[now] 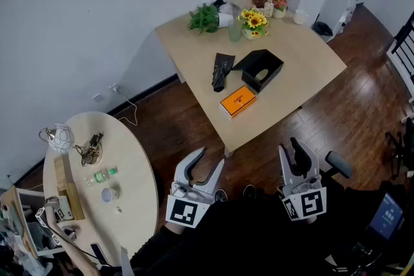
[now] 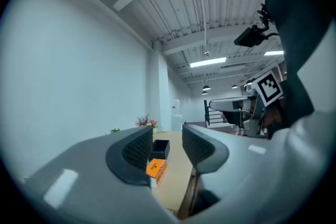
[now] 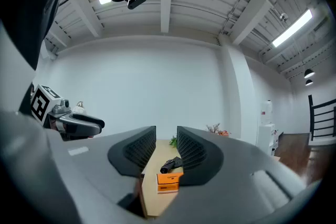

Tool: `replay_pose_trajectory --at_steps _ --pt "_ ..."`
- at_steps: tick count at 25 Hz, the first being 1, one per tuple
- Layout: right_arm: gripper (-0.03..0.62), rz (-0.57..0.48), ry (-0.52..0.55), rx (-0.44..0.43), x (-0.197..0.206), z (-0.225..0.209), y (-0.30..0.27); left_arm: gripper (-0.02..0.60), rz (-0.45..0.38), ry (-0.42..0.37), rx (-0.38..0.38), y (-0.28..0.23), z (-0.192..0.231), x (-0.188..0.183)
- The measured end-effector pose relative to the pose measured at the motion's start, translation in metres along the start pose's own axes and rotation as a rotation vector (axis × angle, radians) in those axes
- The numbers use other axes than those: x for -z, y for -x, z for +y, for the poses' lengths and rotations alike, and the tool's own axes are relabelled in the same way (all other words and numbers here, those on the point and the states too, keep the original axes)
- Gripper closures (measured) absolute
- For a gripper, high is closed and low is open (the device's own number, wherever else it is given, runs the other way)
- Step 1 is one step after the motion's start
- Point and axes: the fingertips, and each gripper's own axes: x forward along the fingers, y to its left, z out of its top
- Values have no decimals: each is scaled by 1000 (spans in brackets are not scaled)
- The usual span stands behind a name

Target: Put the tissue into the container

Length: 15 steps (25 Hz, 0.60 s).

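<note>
The left gripper (image 1: 211,158) and the right gripper (image 1: 290,147) are being held level at the near edge of the head view, side by side and well apart from the work surface. In each gripper view the jaws are standing drawn in to a narrow gap. Neither pair is gripping or touching anything.

The orange tissue box (image 1: 238,101) is lying flat on the square wooden table (image 1: 304,55), toward its near edge, far ahead of both grippers. The black container (image 1: 262,69) is standing just beyond the box, close beside it, with its opening facing up. The tissue box is outside the container. A black folded object (image 1: 222,72) is lying just left of the container. Potted flowers (image 1: 253,22) are standing along the far edge of the table.

A round table (image 1: 139,171) carrying small items is standing at the near left.
</note>
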Motion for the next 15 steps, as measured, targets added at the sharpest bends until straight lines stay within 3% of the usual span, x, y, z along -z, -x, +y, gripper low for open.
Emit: replay_pose_trajectory --at_steps 9,15 --pt "468 30 46 3 5 23 -15 423 -10 27 -4 12 27 8" --pt "468 47 70 -2 4 28 -24 423 45 1 -12 11 40 23"
